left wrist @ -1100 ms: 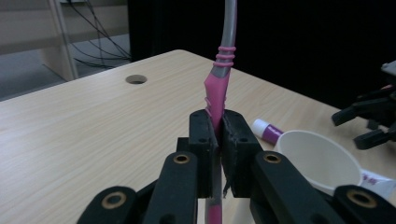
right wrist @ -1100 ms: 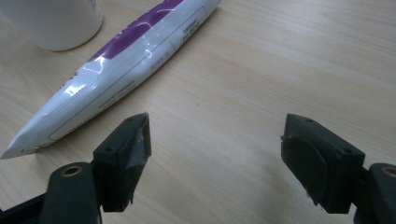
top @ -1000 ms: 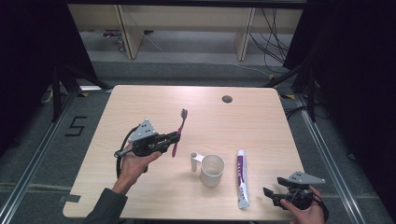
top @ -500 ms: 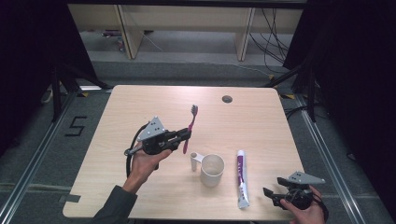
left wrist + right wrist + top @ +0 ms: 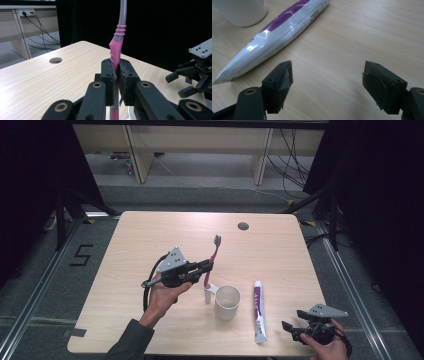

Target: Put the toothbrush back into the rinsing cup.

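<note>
**Toothbrush held over the cup**

The left claw (image 5: 206, 266) was pinching the toothbrush (image 5: 213, 257) by its pink handle, long axis near upright, bristles up. The cup (image 5: 227, 302) stood on the counter (image 5: 150, 240) just below and to the right of the brush's lower end, nearer the left hand. The right claw (image 5: 327, 82) rested spread and empty near the counter's front edge, beside the toothpaste (image 5: 279, 35).
</note>
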{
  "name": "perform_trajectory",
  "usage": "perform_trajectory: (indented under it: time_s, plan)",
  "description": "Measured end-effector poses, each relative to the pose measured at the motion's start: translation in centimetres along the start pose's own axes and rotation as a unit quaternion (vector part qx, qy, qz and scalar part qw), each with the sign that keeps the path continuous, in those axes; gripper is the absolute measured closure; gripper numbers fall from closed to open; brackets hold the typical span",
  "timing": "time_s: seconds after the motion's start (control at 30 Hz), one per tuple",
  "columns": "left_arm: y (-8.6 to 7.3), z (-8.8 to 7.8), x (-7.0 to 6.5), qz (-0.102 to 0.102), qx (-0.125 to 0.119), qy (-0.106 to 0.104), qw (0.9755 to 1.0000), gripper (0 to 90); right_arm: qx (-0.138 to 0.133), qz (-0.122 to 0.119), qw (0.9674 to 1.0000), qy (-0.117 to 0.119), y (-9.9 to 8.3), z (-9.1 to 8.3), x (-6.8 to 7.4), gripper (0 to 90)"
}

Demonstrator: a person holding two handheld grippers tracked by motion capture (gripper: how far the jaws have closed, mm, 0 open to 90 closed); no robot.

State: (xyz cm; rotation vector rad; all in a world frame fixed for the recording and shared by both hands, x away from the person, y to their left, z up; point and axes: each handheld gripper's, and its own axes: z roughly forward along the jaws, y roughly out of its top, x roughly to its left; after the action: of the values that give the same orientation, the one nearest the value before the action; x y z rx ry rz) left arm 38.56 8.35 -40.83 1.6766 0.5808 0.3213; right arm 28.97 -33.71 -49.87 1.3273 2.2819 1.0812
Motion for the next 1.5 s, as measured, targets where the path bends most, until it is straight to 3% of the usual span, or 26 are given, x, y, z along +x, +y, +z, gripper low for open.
perform_trajectory:
  time_s: [0.5,0.7,0.73,0.87,1.03,1.1,1.17,1.2,1.27,1.33,1.4,1.5]
  plan:
    - [-1.5,0.7,0.1,-0.007,0.009,-0.005,0.9999,82.7,-0.001,-0.002,1.0,0.0,0.0,0.0,0.0,25.3]
    - [-2.2,0.7,-0.1,0.0,0.022,-0.007,0.9997,82.5,-0.001,-0.003,1.0,0.002,0.0,0.0,0.0,25.3]
    - [-2.3,0.6,-0.1,0.0,0.023,-0.006,0.9997,82.5,0.003,0.014,0.9999,0.001,-0.1,-0.1,0.3,25.3]
    - [-2.8,0.4,0.1,-0.003,0.027,-0.006,0.9996,82.4,0.002,0.007,1.0,0.003,-0.1,0.0,0.2,25.3]
    - [-3.7,0.1,0.0,-0.002,0.044,-0.004,0.999,82.2,0.01,0.019,0.9997,0.007,0.0,-0.1,0.4,25.4]
    - [-4.1,0.0,0.0,0.001,0.053,-0.002,0.9986,82.1,0.0,-0.006,1.0,0.003,0.0,0.0,0.0,25.5]
    - [-4.5,0.0,-0.1,0.0,0.058,-0.003,0.9983,82.0,-0.004,-0.008,1.0,0.001,0.0,0.1,0.0,25.5]
    - [-4.7,0.1,-0.1,-0.001,0.058,-0.005,0.9983,81.7,0.004,0.009,0.9999,0.004,0.0,0.0,0.3,25.5]
    - [-4.9,0.1,-0.2,0.003,0.066,-0.003,0.9978,81.4,0.004,0.01,0.9999,0.003,0.0,0.0,0.3,25.5]
    - [-5.1,0.2,-0.2,0.001,0.068,-0.007,0.9977,81.2,-0.004,-0.008,1.0,0.002,0.0,0.1,0.0,25.5]
    - [-5.1,0.3,-0.2,0.004,0.071,-0.005,0.9975,80.8,0.004,0.008,0.9999,0.004,0.0,0.1,0.3,25.5]
    - [-5.1,0.3,-0.3,0.005,0.077,-0.005,0.997,79.4,0.003,0.007,1.0,0.004,0.0,0.1,0.3,25.6]
